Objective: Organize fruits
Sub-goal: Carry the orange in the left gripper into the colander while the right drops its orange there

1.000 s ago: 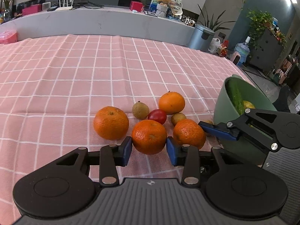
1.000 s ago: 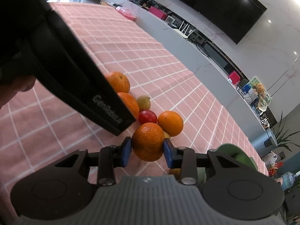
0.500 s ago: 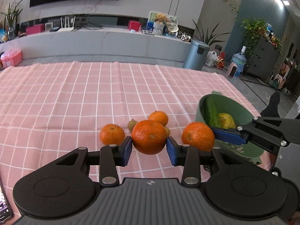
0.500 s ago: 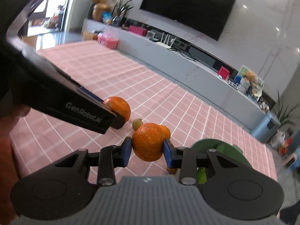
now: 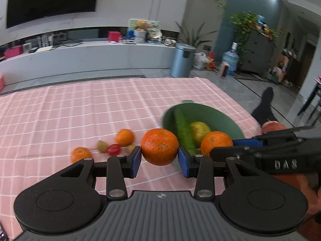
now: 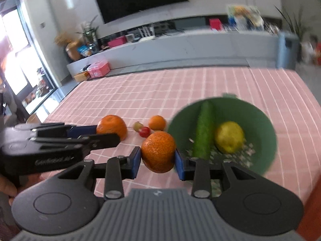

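My left gripper (image 5: 159, 158) is shut on an orange (image 5: 159, 149), held above the pink checked cloth. My right gripper (image 6: 158, 161) is shut on a second orange (image 6: 158, 154), just left of the green bowl (image 6: 266, 124). The bowl holds a cucumber (image 6: 203, 128) and a yellow fruit (image 6: 229, 137); it also shows in the left wrist view (image 5: 218, 118). In the left wrist view the right gripper with its orange (image 5: 215, 143) hangs at the bowl's near rim. On the cloth lie two oranges (image 5: 124, 137) (image 5: 80, 154), a small tomato (image 5: 114, 149) and small greenish fruits (image 5: 102, 146).
The table's right edge (image 5: 236, 102) drops to the floor, where a person's foot in a black sock (image 5: 264, 104) rests. A long grey counter (image 5: 90, 54) and a bin (image 5: 182, 60) stand beyond the far edge.
Both grippers have risen higher with their oranges and swung right toward the bowl. The fruits left on the cloth now look smaller and farther below.
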